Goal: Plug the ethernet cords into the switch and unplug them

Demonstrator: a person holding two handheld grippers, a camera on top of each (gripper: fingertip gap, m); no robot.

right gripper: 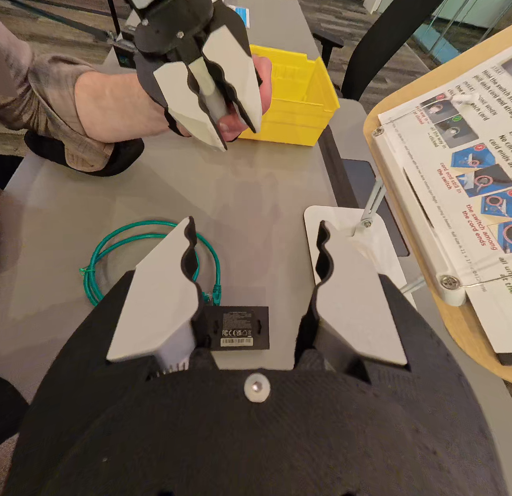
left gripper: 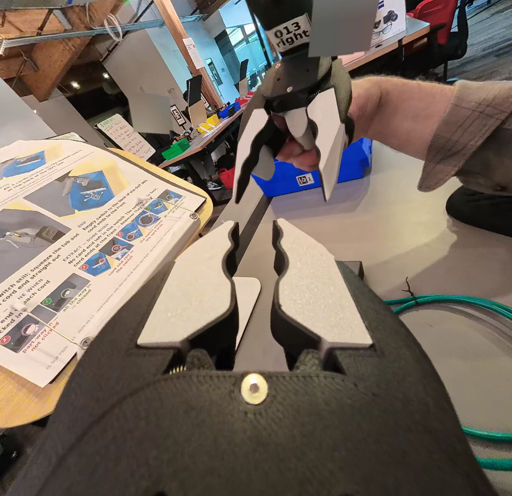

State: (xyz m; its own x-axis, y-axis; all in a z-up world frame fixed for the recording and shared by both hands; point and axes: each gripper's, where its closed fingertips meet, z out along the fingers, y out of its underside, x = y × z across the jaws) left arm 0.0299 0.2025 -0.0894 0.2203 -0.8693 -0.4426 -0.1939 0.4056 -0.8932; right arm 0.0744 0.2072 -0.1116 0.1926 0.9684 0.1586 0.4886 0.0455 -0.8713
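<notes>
The black switch [right gripper: 238,327] lies label side up on the grey table [right gripper: 221,183], low between the fingers of my right gripper [right gripper: 256,222], which is open and empty above it. A coiled green ethernet cord [right gripper: 110,250] lies to the switch's left. Its plug ends [right gripper: 216,289] reach the switch's far edge; I cannot tell whether they are seated. My left gripper [left gripper: 255,223] is empty, its jaws a narrow gap apart, and hovers over the table's far side [right gripper: 238,139]. The right gripper [left gripper: 282,200] faces it with jaws wide. The cord [left gripper: 443,300] shows at the right.
A blue bin [left gripper: 354,164] stands behind the right gripper. A yellow bin [right gripper: 299,95] stands behind the left one. An instruction sheet on a wooden board [right gripper: 457,178] rises on a white stand base [right gripper: 346,219] beside the table; it also shows in the left wrist view [left gripper: 83,233].
</notes>
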